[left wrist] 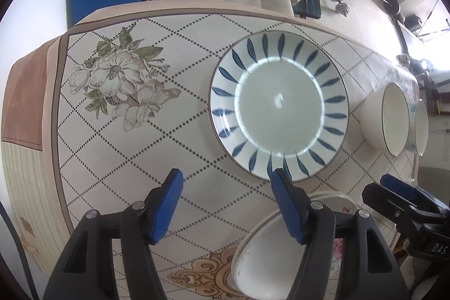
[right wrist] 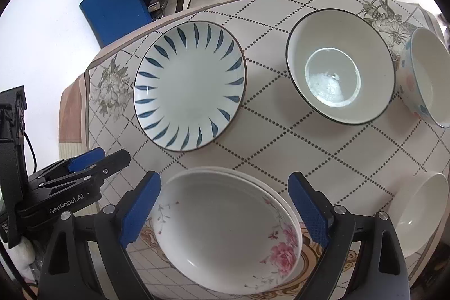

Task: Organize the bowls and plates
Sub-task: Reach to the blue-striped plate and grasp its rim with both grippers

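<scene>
- Two grippers hang over a table point(right wrist: 281, 153) laid with a diamond-patterned cloth, and neither holds anything.
- Nearest the right gripper point(right wrist: 225, 204) is the floral plate stack point(right wrist: 225, 232): shallow white plates with a pink flower, one on another, lying flat directly below and between its fingers in the right wrist view.
- Its blue pads point(right wrist: 140, 207) stand wide apart, one on each side of the stack and clear of the rim. No pad touches a plate.
- In the left wrist view the left gripper point(left wrist: 225, 204) points down at bare cloth, with the same stack off to its right, partly hidden behind its right finger.
- Its fingers are about half open, with nothing but cloth between them.
- Beyond both grippers lies the blue-leaf plate point(right wrist: 189, 86), flat and alone. It is just ahead of the left gripper's right fingertip, so I judge the left hand the nearer to it.
- Further right are the dark-rimmed bowl point(right wrist: 340, 66), upright, and the dotted bowl point(right wrist: 427, 78), just beside it; whether the two touch I cannot tell.
- A plain white bowl point(right wrist: 422, 212) sits at the near right edge, closest to the right hand.
- My judgement: the plates are partly gathered and the bowls not yet nested. A round dish has no long axis, so any grasp must take a rim edge.
</scene>
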Demonstrator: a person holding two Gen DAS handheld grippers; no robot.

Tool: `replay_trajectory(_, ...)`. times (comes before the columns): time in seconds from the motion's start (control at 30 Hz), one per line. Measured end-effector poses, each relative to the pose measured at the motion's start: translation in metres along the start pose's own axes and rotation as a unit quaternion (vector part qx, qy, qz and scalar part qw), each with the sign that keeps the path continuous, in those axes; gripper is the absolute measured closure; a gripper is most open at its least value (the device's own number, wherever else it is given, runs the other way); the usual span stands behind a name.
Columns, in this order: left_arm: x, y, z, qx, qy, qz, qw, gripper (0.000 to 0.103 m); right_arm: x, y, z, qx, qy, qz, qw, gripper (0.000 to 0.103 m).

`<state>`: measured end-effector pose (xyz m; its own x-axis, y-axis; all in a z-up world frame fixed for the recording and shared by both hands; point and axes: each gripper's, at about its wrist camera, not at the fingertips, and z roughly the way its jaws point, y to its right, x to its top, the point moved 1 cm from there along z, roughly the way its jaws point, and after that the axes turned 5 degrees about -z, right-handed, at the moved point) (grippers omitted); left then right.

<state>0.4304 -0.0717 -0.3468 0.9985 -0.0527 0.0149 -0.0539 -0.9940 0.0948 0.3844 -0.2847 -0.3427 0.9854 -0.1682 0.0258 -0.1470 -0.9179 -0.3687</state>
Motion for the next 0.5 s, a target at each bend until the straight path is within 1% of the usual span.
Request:
replay_trajectory(0.13,0.036,-0.014,0.014,-0.011,-0.011,-0.018,0.9997,0.040,0.026,0.006,0.015,0.015,0.004,0.043,0.999,0.011)
replay_trajectory(0.17,0.043,-0.017,0.018,-0.014,-0.014,-0.022,0.9995,0.040,0.033,0.006,0.020,0.016,0.006,0.047,0.999,0.015)
replay_trajectory(0.2,0.050,-0.020,0.022,-0.019,-0.017,-0.025,0.9993,0.040,0.038,0.008,0.024,0.016,0.007,0.052,0.999,0.022)
replay_trajectory(0.23,0.057,-0.022,0.027,-0.025,-0.022,-0.026,0.9991,0.043,0.043,0.009,0.028,0.017,0.005,0.056,0.998,0.026)
replay_trajectory(0.27,0.060,-0.021,0.034,-0.027,-0.028,-0.028,0.9989,0.048,0.048,0.010,0.034,0.017,0.002,0.061,0.998,0.035)
replay_trajectory(0.3,0.065,-0.023,0.040,-0.028,-0.036,-0.028,0.9986,0.055,0.053,0.011,0.038,0.015,0.000,0.065,0.998,0.044)
replay_trajectory(0.37,0.071,-0.025,0.048,-0.033,-0.045,-0.031,0.9980,0.057,0.059,0.013,0.047,0.014,-0.005,0.072,0.997,0.052)
replay_trajectory(0.4,0.073,-0.025,0.052,-0.036,-0.048,-0.029,0.9978,0.059,0.063,0.014,0.051,0.015,-0.006,0.075,0.997,0.060)
replay_trajectory(0.43,0.074,-0.025,0.055,-0.042,-0.053,-0.028,0.9974,0.062,0.065,0.014,0.054,0.012,-0.008,0.076,0.997,0.064)
replay_trajectory(0.47,0.075,-0.025,0.060,-0.049,-0.060,-0.024,0.9967,0.066,0.067,0.014,0.056,0.001,-0.008,0.076,0.997,0.068)
replay_trajectory(0.5,0.076,-0.022,0.063,-0.053,-0.067,-0.021,0.9961,0.076,0.069,0.015,0.059,-0.009,-0.009,0.076,0.997,0.076)
